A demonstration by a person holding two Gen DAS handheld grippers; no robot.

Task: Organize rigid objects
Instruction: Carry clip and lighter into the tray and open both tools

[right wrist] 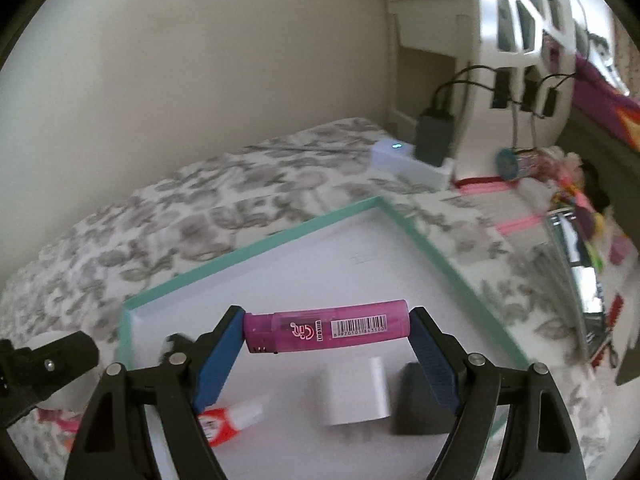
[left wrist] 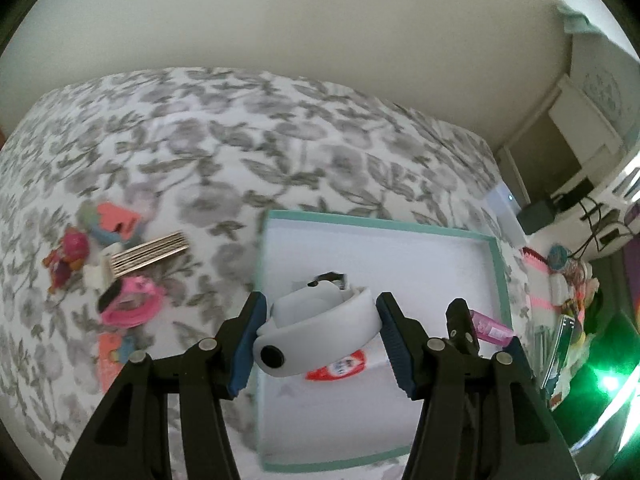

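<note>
My left gripper (left wrist: pixel 318 338) is shut on a white wristband (left wrist: pixel 316 332) with a black button, held over the left part of a teal-rimmed white tray (left wrist: pixel 498 264). My right gripper (right wrist: pixel 327 330) is shut on a pink lighter (right wrist: pixel 326 330) by its two ends, above the same tray (right wrist: pixel 248 242). The lighter and the right gripper's finger (left wrist: pixel 460 320) also show in the left wrist view. In the tray lie a red-and-white glue tube (right wrist: pixel 228 418), a white block (right wrist: pixel 356 396) and a dark grey block (right wrist: pixel 420 404).
The tray rests on a grey floral bedspread (left wrist: pixel 240 140). To its left lie a pink band (left wrist: pixel 132 304), a stack of cards (left wrist: pixel 150 256) and small toys (left wrist: pixel 68 256). To the right are a white charger box (right wrist: pixel 408 160), cables and clutter (right wrist: pixel 576 208).
</note>
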